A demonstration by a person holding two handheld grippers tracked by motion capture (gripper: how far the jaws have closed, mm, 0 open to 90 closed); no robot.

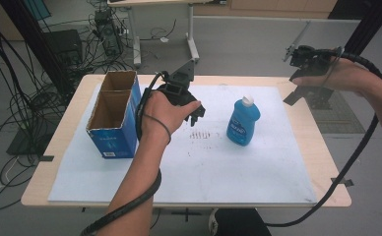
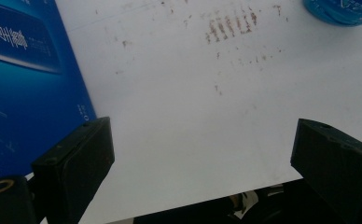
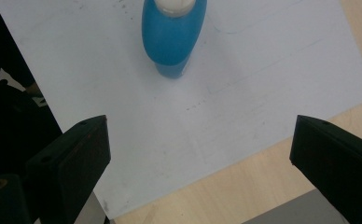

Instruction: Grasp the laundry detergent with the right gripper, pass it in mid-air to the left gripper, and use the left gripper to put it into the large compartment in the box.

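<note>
Blue bottle (image 1: 243, 122) stood upright right of the bench's middle, untouched. Your left gripper (image 1: 195, 110) hung released between it and the box (image 1: 114, 114) near the left edge; your right gripper (image 1: 304, 73), jaws spread, hovered beyond the far right corner. Nothing grasped; all remained.

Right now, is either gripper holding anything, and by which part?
Nothing is held. The left gripper and right gripper are both open; the bottle stands untouched.
</note>
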